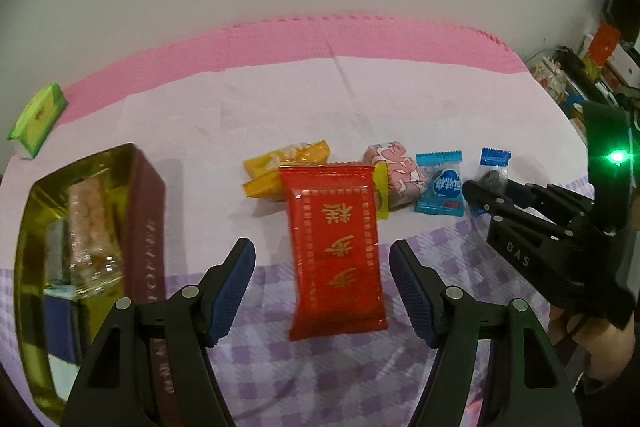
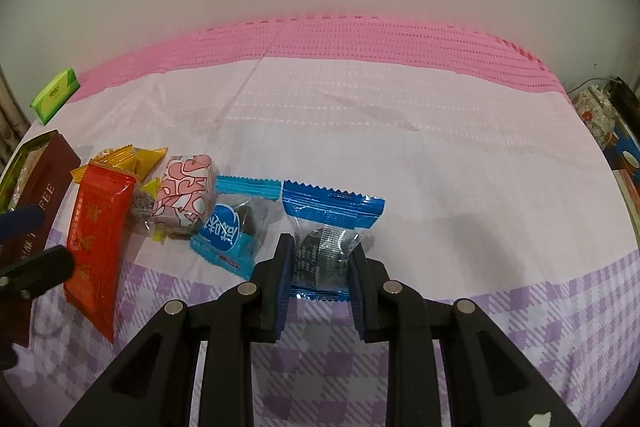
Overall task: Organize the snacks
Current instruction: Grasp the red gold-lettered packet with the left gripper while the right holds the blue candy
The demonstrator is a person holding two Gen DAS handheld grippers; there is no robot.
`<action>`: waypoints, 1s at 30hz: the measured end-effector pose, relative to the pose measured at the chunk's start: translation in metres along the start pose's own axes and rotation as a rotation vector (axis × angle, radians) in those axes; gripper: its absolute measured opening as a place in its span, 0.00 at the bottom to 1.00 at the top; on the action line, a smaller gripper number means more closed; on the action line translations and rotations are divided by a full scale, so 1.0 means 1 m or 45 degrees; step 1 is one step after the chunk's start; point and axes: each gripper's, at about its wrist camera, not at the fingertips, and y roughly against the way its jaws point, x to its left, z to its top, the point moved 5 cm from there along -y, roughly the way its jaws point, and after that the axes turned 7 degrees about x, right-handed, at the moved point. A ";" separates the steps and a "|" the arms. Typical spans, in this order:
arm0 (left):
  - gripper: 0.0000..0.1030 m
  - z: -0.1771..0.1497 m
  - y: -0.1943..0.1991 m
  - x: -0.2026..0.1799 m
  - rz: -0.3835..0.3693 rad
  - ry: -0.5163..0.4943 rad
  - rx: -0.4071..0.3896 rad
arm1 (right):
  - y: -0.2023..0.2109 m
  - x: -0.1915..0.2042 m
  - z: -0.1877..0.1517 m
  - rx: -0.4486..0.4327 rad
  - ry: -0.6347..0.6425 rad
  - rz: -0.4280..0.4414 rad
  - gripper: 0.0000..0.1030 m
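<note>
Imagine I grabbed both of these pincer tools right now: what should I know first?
Left gripper: open, hovering over the red packet, not touching it.
Right gripper: fingers either side of the dark blue candy, seemingly closing; whether it grips is unclear.
On the cloth, in a row: yellow packets, pink wrapped sweet, light blue candy.
Done: the gold-lined box on the left already holds a few snacks.
Left: move the loose snacks into the box. The green pack sits apart, far left.

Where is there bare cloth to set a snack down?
Free: the cloth right of the dark blue packet, and the band behind the snack row up to the pink mat. Crowded: between the box and that packet.
</note>
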 end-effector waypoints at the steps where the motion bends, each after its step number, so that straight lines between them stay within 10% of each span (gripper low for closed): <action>1: 0.68 0.001 -0.003 0.000 0.008 -0.003 0.003 | 0.000 0.000 0.000 -0.004 0.003 -0.003 0.23; 30: 0.45 -0.010 -0.010 0.001 0.062 0.029 -0.002 | 0.000 -0.004 0.001 -0.018 0.013 0.010 0.24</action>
